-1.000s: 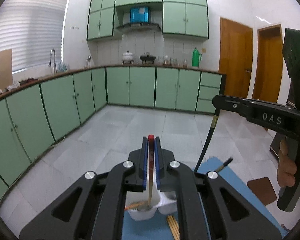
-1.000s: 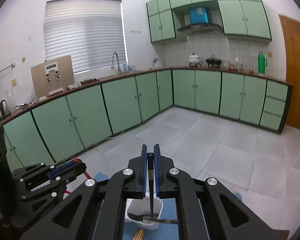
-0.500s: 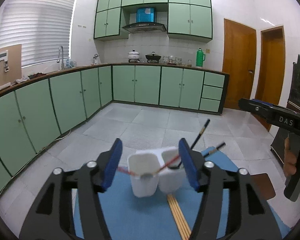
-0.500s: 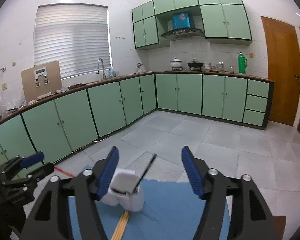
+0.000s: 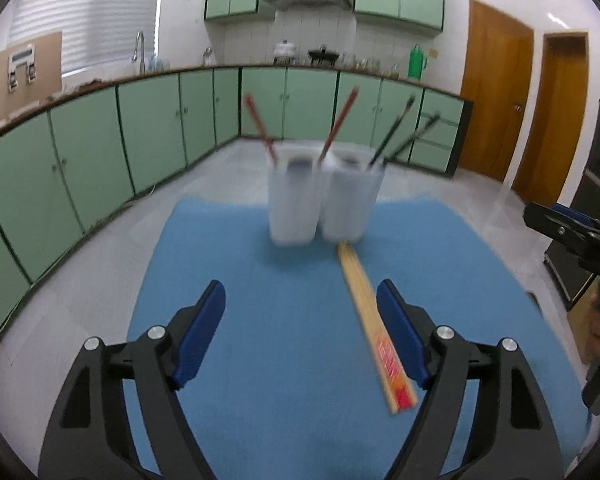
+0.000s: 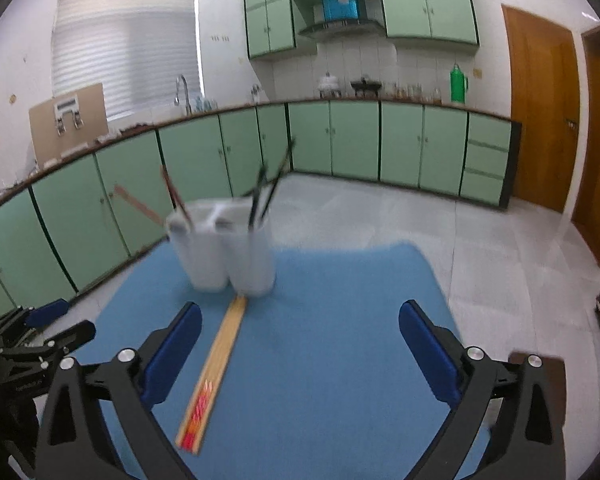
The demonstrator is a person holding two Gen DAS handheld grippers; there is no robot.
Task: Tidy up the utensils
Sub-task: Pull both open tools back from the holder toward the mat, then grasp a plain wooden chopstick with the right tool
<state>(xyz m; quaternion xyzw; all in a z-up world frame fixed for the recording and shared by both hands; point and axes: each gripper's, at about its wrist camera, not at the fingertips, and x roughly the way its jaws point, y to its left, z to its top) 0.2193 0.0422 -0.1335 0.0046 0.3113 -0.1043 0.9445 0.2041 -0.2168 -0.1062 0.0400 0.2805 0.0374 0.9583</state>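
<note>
Only the right wrist view shows the left gripper [image 6: 60,322], seemingly empty.

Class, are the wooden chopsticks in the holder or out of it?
Out: the wooden chopsticks lie flat on the blue mat, before the white holder.

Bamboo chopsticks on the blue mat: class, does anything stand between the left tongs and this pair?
Nothing visible does. The bamboo chopsticks lie flat on the blue mat, just inside the right finger of the open, empty left tongs. The white holder stands beyond their far end.
</note>
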